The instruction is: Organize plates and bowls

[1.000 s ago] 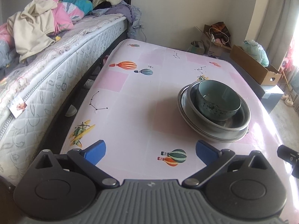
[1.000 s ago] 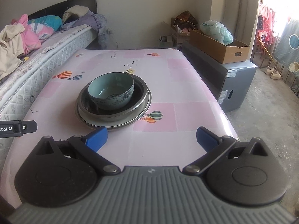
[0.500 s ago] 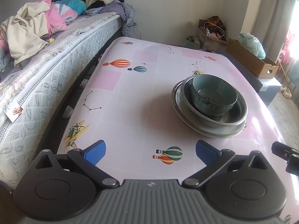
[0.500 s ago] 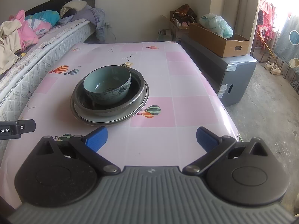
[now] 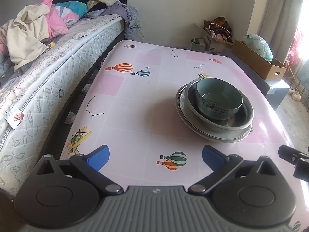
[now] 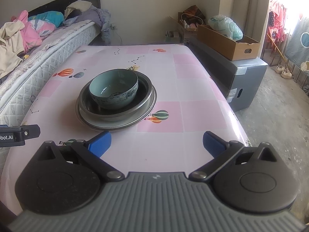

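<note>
Both my left gripper (image 5: 156, 155) and right gripper (image 6: 156, 142) gape wide, empty, short of the teal bowl (image 6: 114, 89) nested in metal dishes (image 6: 115, 114); left gripper's side reads "bot.AI"

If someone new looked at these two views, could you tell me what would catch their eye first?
Probably the dish stack in the middle of the pink balloon-print table: a teal bowl sits inside a metal bowl, which rests on a metal plate. Next, the open blue-tipped left tool and right tool fill the bottom of each view, both empty and short of the stack. A bed piled with clothes runs along the table's left.
</note>
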The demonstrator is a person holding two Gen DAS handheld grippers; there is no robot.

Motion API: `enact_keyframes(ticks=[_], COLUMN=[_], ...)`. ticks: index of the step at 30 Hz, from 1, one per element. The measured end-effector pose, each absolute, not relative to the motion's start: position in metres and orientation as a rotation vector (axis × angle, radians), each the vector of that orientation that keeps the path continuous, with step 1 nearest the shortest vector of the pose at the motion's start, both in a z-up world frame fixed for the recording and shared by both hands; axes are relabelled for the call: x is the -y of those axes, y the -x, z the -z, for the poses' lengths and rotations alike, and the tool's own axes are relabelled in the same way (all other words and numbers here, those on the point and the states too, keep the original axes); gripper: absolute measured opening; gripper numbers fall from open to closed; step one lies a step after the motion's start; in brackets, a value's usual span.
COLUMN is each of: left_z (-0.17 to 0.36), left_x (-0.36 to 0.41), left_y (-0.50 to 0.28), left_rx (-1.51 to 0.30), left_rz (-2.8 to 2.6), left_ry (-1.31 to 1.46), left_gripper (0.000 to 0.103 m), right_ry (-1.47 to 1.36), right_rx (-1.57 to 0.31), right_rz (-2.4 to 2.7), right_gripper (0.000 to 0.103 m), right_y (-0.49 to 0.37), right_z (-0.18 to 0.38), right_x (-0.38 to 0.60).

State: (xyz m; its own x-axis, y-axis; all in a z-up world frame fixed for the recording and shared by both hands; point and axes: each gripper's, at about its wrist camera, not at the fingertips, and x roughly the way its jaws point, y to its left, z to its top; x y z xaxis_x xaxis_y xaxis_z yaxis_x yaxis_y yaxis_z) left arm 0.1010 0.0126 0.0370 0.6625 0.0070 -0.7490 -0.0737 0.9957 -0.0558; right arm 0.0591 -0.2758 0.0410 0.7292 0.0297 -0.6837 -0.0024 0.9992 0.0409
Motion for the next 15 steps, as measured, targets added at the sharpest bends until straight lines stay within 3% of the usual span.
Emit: enact_keyframes(ticks=[15], left_z=[-0.04], left_x=[-0.0124], left_y=[-0.0996], left_rx=[-0.843], left_rz=[-0.043], left_ry=[0.08], left_gripper=[0.103], right_ry=[-0.045], right_rx=[-0.752], right_rz=[-0.025], right_gripper=[0.102], right_y=[-0.0572], right_z=[-0.0445], right_x=[0.2753])
